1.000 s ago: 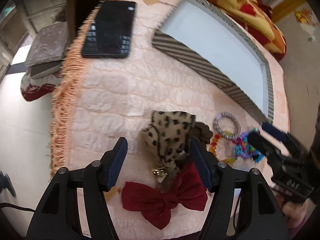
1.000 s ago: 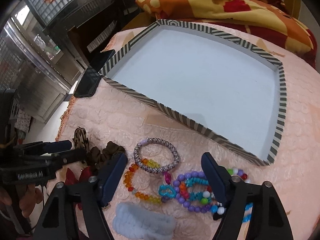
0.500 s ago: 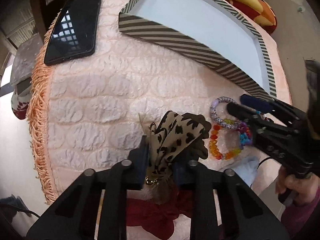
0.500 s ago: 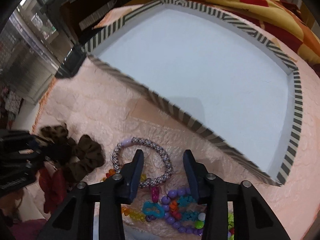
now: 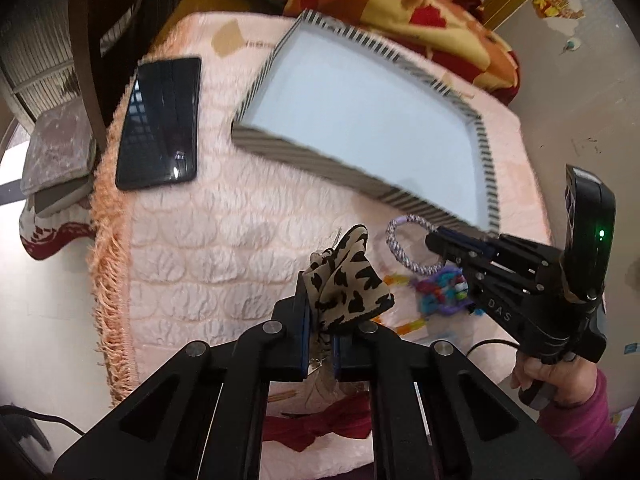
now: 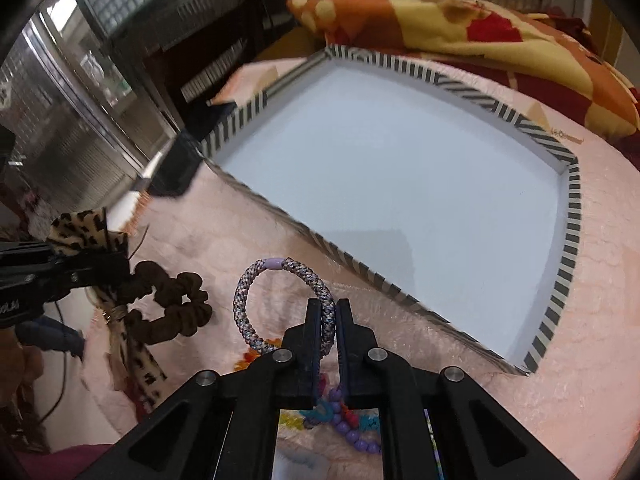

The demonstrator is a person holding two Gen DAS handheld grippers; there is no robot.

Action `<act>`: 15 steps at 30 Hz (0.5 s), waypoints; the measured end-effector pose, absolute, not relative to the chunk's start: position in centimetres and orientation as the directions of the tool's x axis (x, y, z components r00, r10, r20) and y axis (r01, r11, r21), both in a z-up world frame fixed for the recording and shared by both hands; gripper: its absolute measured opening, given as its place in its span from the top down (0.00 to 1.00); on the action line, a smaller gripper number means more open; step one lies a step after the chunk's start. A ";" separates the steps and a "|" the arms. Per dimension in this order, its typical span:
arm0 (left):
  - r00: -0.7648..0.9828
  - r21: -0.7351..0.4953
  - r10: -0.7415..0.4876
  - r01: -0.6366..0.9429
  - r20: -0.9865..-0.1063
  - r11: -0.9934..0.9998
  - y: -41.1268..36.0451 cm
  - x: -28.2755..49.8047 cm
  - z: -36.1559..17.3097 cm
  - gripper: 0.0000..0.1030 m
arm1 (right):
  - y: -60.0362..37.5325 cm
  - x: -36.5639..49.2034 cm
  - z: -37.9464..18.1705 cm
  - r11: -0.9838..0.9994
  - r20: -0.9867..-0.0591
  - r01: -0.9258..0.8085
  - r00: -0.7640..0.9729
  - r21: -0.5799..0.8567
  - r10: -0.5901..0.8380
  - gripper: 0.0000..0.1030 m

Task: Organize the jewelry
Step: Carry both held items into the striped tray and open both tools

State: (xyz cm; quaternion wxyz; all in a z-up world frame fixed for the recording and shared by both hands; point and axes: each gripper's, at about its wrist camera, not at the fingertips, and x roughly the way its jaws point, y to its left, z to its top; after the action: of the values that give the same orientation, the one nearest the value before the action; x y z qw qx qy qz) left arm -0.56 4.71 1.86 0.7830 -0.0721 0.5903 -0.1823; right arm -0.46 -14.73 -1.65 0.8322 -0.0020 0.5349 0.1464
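At the bottom centre of the left wrist view, the left gripper [image 5: 320,340] is seen clenched on a leopard-print bow [image 5: 346,284], which is lifted clear of the pink quilted bed [image 5: 208,240]. Soft, light fabric is suggested by the way its folds bunch above the jaws; a hold at the gathered centre knot is judged more secure than one on the floppy wings, and a small metal charm hanging beneath could snag. A red bow [image 5: 320,426] is left lying on the bed below the gripper.

At the bottom centre of the right wrist view, the right gripper [image 6: 329,316] is closed on a braided purple-white hair tie [image 6: 280,292], pinched through one side of the loop so that the ring stands up above the bed. It is judged light, springy and slightly rough, so little squeeze is needed, though it may twist in the jaws. Under the gripper, a tangle of bead bracelets [image 6: 352,428] is partly seen; these are judged hard, slippery and likely to drag one another when lifted. A brown scrunchie [image 6: 172,304] lies at the left of that frame.

Farther off, a striped-edged tray [image 6: 572,220] with a pale floor fills the centre and upper right and holds nothing yet. A black phone [image 5: 160,124] is seen at the upper left of the left wrist view.
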 end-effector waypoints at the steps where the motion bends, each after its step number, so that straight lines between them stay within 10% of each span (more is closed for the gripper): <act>1: 0.244 -0.330 -0.374 0.203 -0.895 0.922 4.7 -0.5 2.4 0.94 | -15.5 -0.6 -0.7 0.955 -0.885 -0.243 0.388 0.170 0.257 0.94; 15: 0.376 -0.308 -0.378 0.233 -0.846 0.922 1.6 7.5 7.7 0.94 | -16.0 4.0 1.7 0.979 -0.862 -0.101 0.463 0.178 0.205 0.94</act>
State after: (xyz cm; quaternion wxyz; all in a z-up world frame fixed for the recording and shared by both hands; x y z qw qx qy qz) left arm 7.46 1.63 7.66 0.8267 -0.0688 0.5269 -0.1847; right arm 3.98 -16.02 1.67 0.8539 0.0511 0.5101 0.0895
